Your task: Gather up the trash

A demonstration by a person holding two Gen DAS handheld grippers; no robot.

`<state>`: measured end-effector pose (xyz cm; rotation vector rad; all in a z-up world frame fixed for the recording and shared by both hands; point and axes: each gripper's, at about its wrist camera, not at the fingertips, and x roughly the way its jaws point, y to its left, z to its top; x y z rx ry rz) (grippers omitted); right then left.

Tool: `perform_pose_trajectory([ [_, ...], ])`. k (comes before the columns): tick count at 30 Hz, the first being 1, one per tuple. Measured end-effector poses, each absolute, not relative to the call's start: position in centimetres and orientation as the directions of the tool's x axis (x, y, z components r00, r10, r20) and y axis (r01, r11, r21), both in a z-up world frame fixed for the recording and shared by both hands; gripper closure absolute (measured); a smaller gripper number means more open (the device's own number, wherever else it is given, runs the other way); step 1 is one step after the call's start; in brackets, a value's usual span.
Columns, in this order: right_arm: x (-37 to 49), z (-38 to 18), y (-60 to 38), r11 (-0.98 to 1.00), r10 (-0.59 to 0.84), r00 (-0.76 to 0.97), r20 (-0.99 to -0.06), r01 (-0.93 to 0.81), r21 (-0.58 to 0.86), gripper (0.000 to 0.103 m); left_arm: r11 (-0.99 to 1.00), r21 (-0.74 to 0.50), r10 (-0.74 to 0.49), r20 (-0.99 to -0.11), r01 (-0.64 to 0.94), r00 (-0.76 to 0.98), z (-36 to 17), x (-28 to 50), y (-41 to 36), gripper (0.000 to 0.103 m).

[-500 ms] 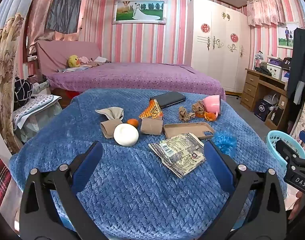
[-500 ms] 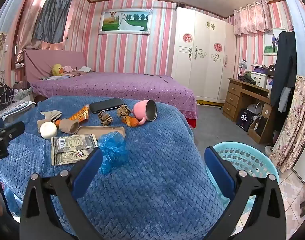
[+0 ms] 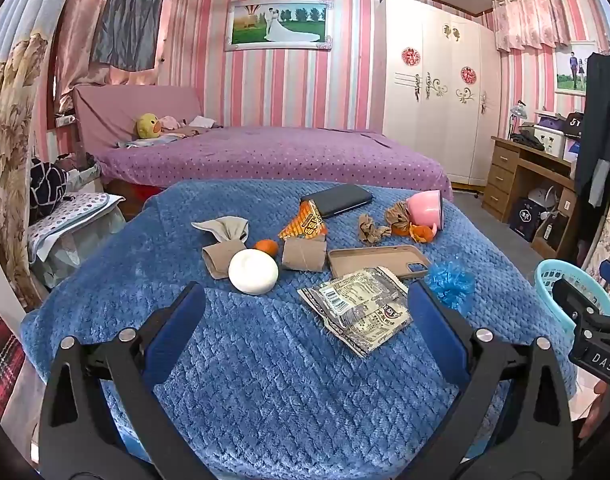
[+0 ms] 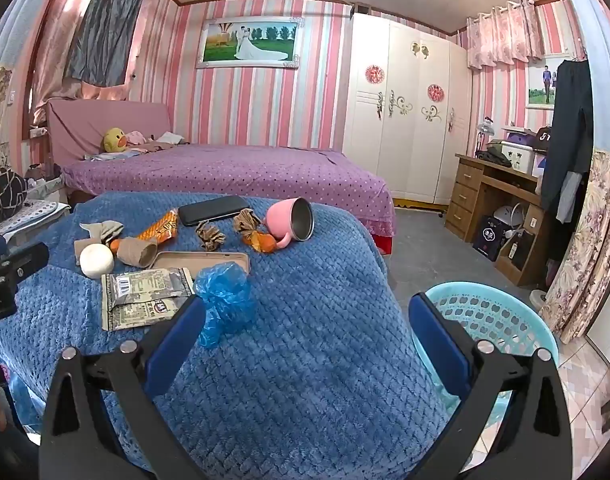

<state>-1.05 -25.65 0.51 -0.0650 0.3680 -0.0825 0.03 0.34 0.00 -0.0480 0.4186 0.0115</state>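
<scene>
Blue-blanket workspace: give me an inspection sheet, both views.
Surface: blue blanket, bare near the cameras.
Job's things: foil wrappers, blue bag, orange wrapper, paper wads, peel, tubes; teal basket beside the blanket, on the floor.
Clutter: phone, case, tipped pink mug, white ball.
Grippers: left hand-held gripper and right hand-held gripper open, holding nothing.
Cables: nothing seen.
Surroundings: bed, wardrobe, desk.

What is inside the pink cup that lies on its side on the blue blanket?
The pink cup shows a bare metal-grey inside and looks empty. Orange peel lies outside by its handle; the deepest part is too dark to tell.
</scene>
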Motion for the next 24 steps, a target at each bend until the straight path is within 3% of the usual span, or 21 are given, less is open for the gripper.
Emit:
perform_pose_trajectory([
  [24, -0.79, 0.19, -25.96, 0.995, -0.093, 0.928, -0.361, 0.070, -0.074, 0.004, 0.999, -0.034, 0.008, -0.408, -0.024, 0.913, 0.27, -0.40, 0.27, 0.005],
])
